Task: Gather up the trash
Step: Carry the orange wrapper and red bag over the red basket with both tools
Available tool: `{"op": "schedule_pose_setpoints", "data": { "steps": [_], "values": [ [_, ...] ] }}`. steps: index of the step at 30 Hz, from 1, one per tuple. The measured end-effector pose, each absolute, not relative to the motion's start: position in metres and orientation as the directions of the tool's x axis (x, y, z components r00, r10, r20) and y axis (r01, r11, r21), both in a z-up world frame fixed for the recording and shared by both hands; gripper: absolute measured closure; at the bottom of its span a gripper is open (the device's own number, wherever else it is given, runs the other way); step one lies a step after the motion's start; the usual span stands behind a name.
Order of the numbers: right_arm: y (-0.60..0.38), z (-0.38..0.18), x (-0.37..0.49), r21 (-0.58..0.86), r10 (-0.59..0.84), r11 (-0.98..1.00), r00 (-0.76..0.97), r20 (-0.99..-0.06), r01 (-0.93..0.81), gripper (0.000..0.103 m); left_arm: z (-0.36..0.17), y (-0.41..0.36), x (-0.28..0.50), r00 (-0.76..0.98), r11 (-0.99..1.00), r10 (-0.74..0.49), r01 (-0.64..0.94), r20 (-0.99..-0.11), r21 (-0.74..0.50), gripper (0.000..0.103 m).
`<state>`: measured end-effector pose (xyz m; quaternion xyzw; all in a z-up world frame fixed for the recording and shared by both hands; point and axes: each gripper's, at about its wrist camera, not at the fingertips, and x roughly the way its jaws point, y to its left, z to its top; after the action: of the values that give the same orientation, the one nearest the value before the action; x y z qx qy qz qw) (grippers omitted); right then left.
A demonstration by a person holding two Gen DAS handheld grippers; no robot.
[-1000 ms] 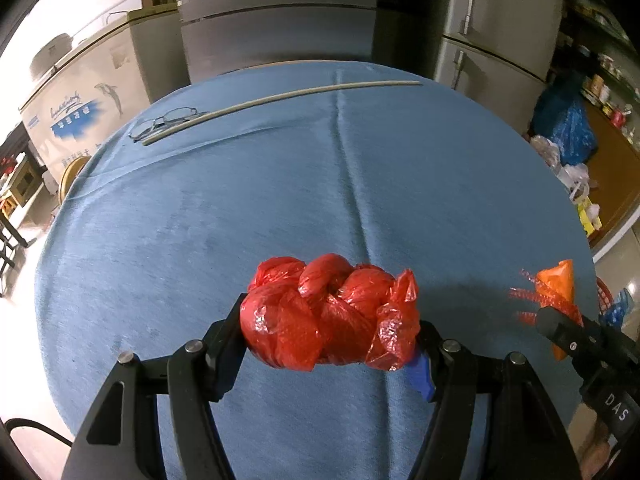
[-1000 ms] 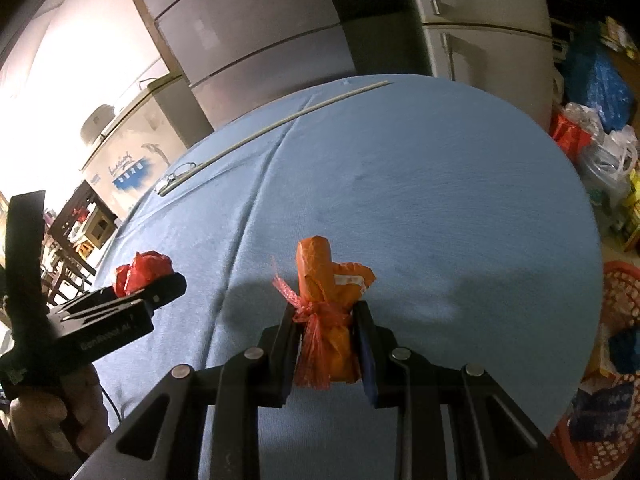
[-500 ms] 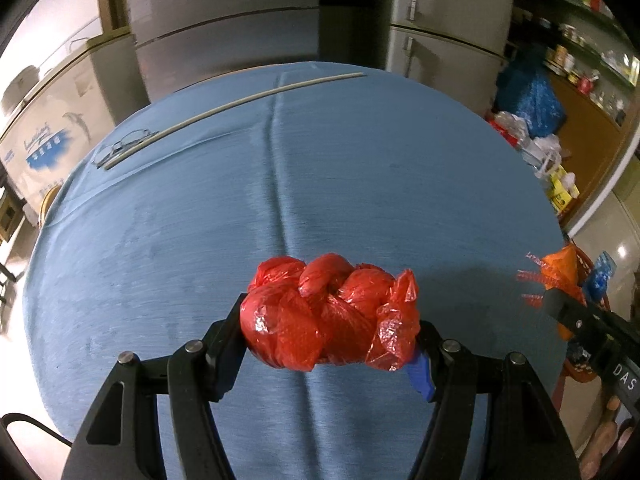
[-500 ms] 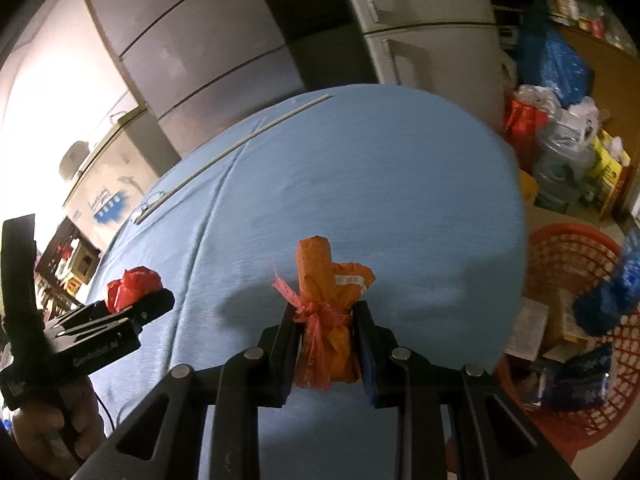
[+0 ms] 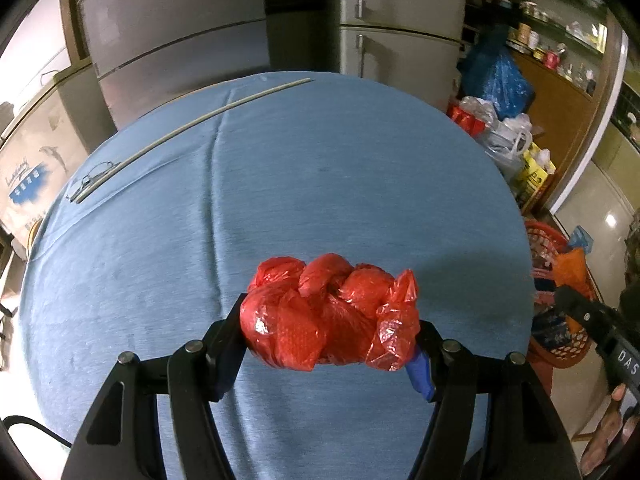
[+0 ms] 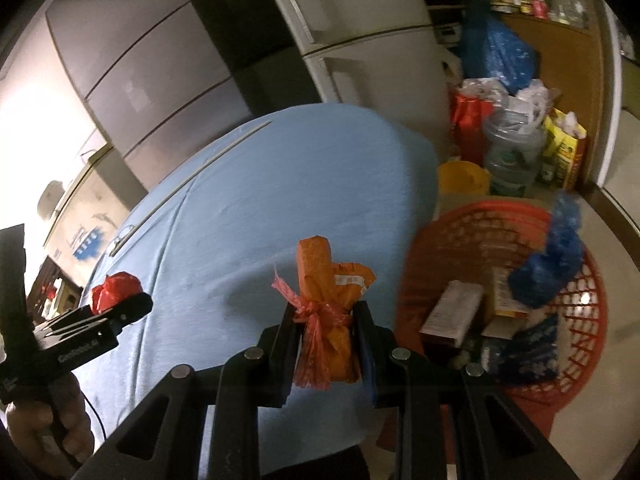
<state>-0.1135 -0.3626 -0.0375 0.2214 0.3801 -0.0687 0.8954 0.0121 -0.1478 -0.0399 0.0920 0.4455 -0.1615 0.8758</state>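
Note:
My left gripper (image 5: pixel 328 340) is shut on a crumpled red plastic bag (image 5: pixel 328 316) and holds it above the blue tablecloth (image 5: pixel 280 184). The red bag also shows in the right wrist view (image 6: pixel 116 292), at the left. My right gripper (image 6: pixel 326 344) is shut on an orange wrapped bundle (image 6: pixel 328 300) tied with red netting, near the table's right edge. A red basket (image 6: pixel 576 320) with boxes and blue bags stands on the floor right of the table. It also shows in the left wrist view (image 5: pixel 544 240), where the orange bundle (image 5: pixel 572 268) hangs over it.
A long pale stick (image 5: pixel 192 128) and a pair of glasses (image 5: pixel 88 182) lie at the table's far left. Grey fridges (image 5: pixel 400 20) stand behind. Bags, a water jug (image 6: pixel 512 160) and a yellow bucket (image 6: pixel 464 176) crowd the floor at the right.
Both grippers have swung to the right with their loads. The red basket has come into the right wrist view, and the orange bundle now sits close to it.

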Motion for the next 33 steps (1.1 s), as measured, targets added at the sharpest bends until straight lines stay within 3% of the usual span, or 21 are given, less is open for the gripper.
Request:
{"op": "schedule_pose_setpoints", "data": {
  "steps": [19,33],
  "values": [
    [-0.444,-0.033,-0.156,0.326,-0.115,0.821,0.696,-0.709,0.468,0.075,-0.028,-0.21,-0.005,0.533,0.87,-0.273,0.493,-0.801,0.031,0.034],
    [-0.476,-0.047,-0.161,0.331,-0.14,0.784,0.669,-0.73,0.526,0.075,-0.023,-0.255,-0.012,0.505,0.814,-0.318,0.58,-0.803,0.042,0.034]
  ]
}}
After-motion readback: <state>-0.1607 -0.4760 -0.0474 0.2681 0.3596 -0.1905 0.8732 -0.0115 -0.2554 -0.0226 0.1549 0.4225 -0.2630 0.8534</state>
